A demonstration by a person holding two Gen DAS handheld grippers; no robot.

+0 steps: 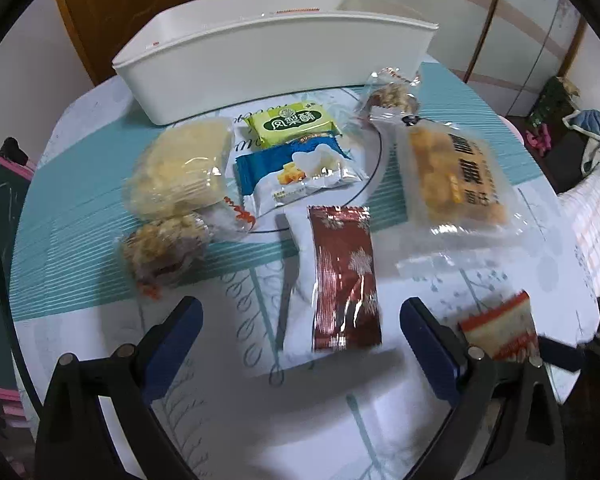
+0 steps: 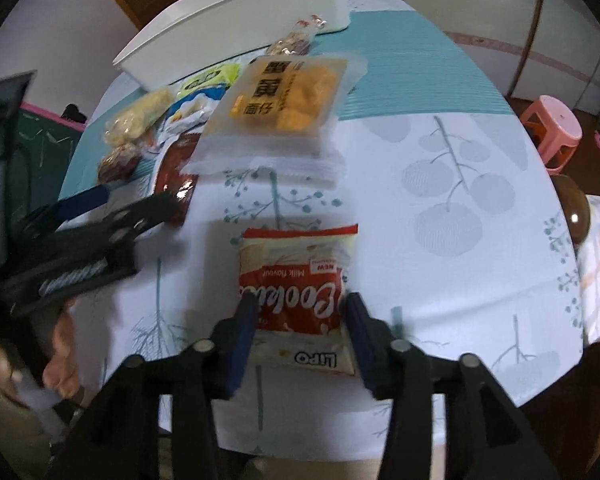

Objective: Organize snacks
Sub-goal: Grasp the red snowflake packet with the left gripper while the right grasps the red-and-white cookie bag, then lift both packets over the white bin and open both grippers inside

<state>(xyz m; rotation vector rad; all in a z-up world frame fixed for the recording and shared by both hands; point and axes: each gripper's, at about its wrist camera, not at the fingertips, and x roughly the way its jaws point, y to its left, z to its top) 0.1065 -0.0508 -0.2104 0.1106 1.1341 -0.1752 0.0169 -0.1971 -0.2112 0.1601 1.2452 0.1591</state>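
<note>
A white bin (image 1: 276, 60) stands at the far side of the table; it also shows in the right wrist view (image 2: 236, 20). Snack packets lie in front of it. My left gripper (image 1: 300, 320) is open, its jaws either side of the near end of a dark red packet (image 1: 344, 276) lying on the table. My right gripper (image 2: 300, 316) has its jaws against both sides of a red and white cookie packet (image 2: 296, 280), which rests on the table; the packet also shows in the left wrist view (image 1: 500, 328).
Other snacks: a yellow packet (image 1: 292, 124), a blue and white packet (image 1: 296, 172), a clear bag of pale snacks (image 1: 180, 172), two nut clusters (image 1: 164, 244) (image 1: 392, 96), an orange snack pack (image 1: 456, 172). A pink stool (image 2: 556, 128) stands beyond the table's right edge.
</note>
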